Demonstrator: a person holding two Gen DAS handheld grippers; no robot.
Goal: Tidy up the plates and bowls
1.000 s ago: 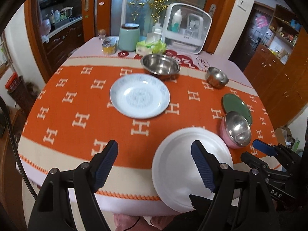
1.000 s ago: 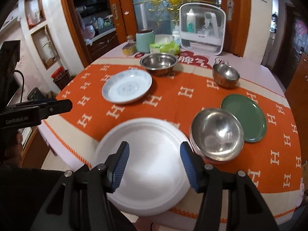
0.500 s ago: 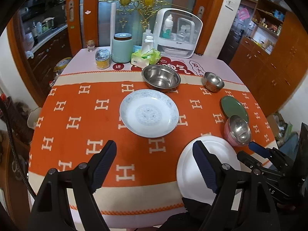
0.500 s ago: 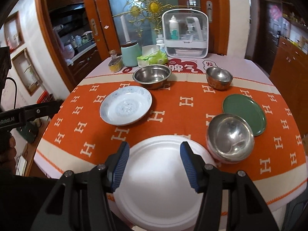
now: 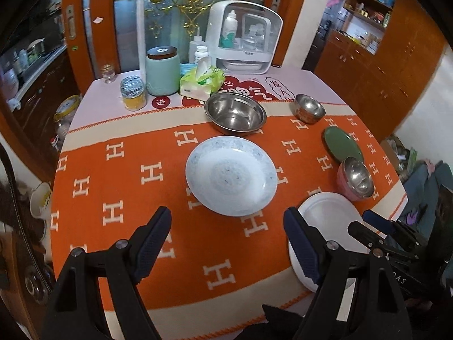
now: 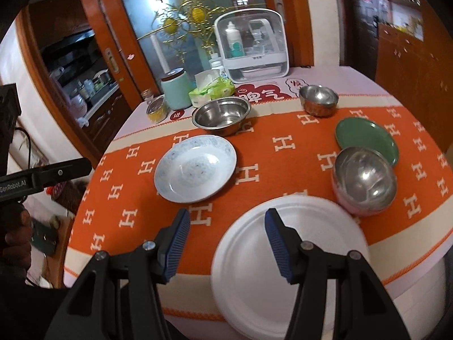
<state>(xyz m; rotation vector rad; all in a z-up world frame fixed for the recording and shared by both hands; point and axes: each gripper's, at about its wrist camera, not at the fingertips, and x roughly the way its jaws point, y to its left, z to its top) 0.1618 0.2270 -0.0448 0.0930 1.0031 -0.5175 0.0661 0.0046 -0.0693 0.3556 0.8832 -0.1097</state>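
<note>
A patterned white deep plate (image 5: 230,175) (image 6: 195,167) sits mid-table. A plain white plate (image 5: 329,221) (image 6: 288,266) lies at the near edge. A steel bowl in a pink bowl (image 5: 356,178) (image 6: 365,180) stands beside a green plate (image 5: 342,144) (image 6: 366,138). A large steel bowl (image 5: 235,113) (image 6: 221,115) and a small steel bowl (image 5: 309,108) (image 6: 318,99) stand farther back. My left gripper (image 5: 228,243) is open and empty, in front of the patterned plate. My right gripper (image 6: 225,245) is open and empty, over the white plate's left rim.
An orange cloth with white H marks (image 5: 127,187) covers the round table. At the back stand a mint canister (image 5: 162,70), a tissue pack (image 5: 202,80), a jar (image 5: 133,93) and a white cabinet box (image 5: 245,38). Wooden cupboards (image 5: 396,65) stand to the right.
Both grippers have drawn back and shifted left. The white plate now lies to the right of each gripper instead of between the fingers. Both stay open.
</note>
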